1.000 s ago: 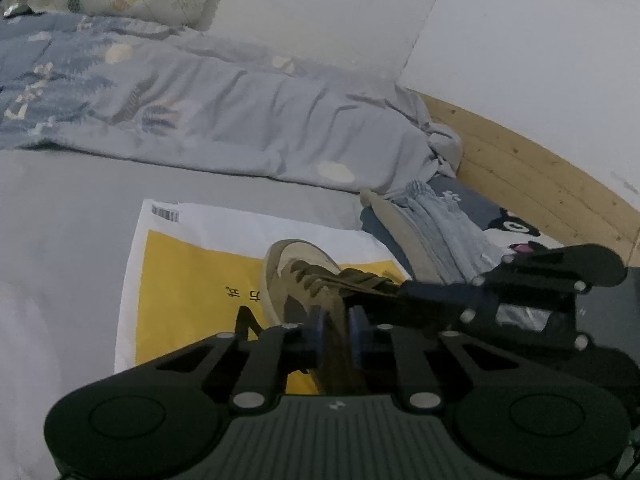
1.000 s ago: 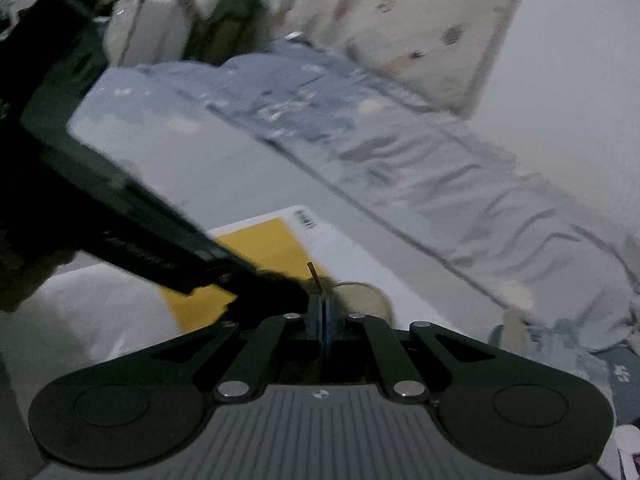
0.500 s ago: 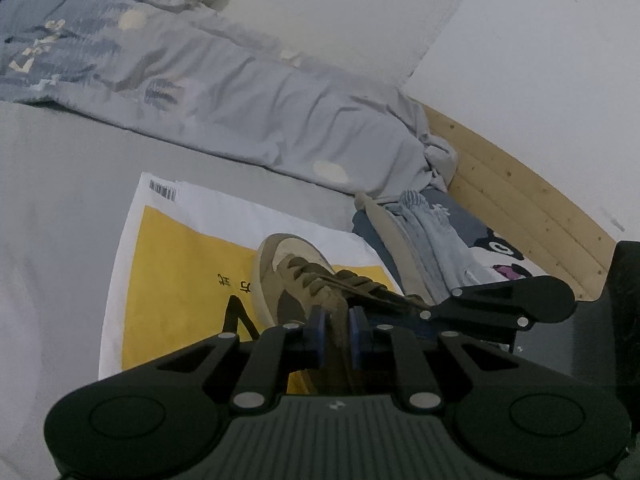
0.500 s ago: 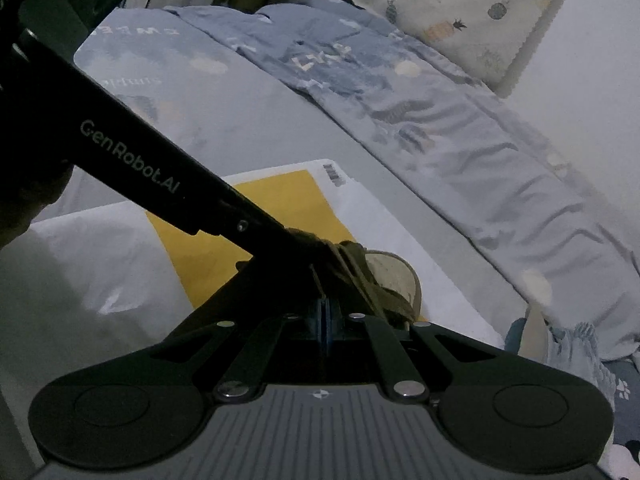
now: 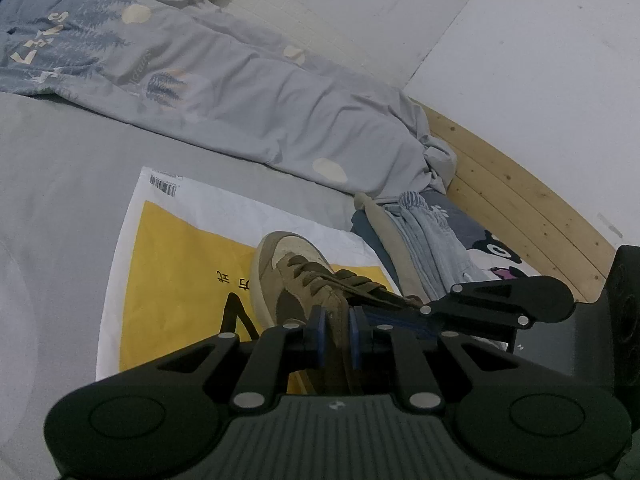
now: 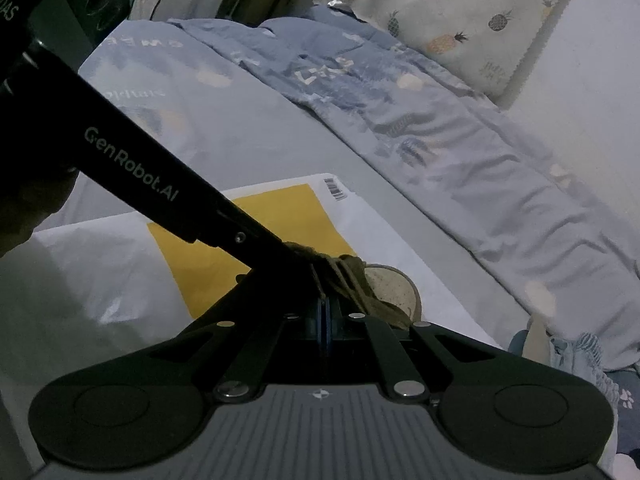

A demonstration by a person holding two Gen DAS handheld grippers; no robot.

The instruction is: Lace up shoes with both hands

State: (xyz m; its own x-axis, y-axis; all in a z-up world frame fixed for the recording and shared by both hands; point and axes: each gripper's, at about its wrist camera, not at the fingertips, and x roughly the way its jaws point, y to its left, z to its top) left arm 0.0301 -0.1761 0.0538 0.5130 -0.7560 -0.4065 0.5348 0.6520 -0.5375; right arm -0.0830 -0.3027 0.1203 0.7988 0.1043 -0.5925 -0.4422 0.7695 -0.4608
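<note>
An olive suede shoe (image 5: 288,276) with a cream toe lies on a yellow and white mailer bag (image 5: 172,280). My left gripper (image 5: 337,330) is shut on the shoe's side wall, with brown suede squeezed between its blue pads (image 5: 320,332). From the right, my right gripper (image 5: 404,306) reaches in over the olive laces (image 5: 340,280). In the right wrist view that right gripper (image 6: 323,312) is shut on a thin lace strand (image 6: 318,280) rising from its pads. The left gripper's arm (image 6: 132,164) crosses the shoe (image 6: 392,284) from the upper left.
The bag lies on a grey bed sheet (image 5: 60,184). A blue-grey patterned quilt (image 5: 240,92) is bunched behind it, and folded clothes (image 5: 424,248) sit to the right by the wooden bed frame (image 5: 520,200). A pineapple-print pillow (image 6: 460,12) leans on the wall.
The right gripper has sunk a little and drawn in toward the shoe, its view going from blurred to steady. The left gripper has rolled slightly. Both grips are unchanged.
</note>
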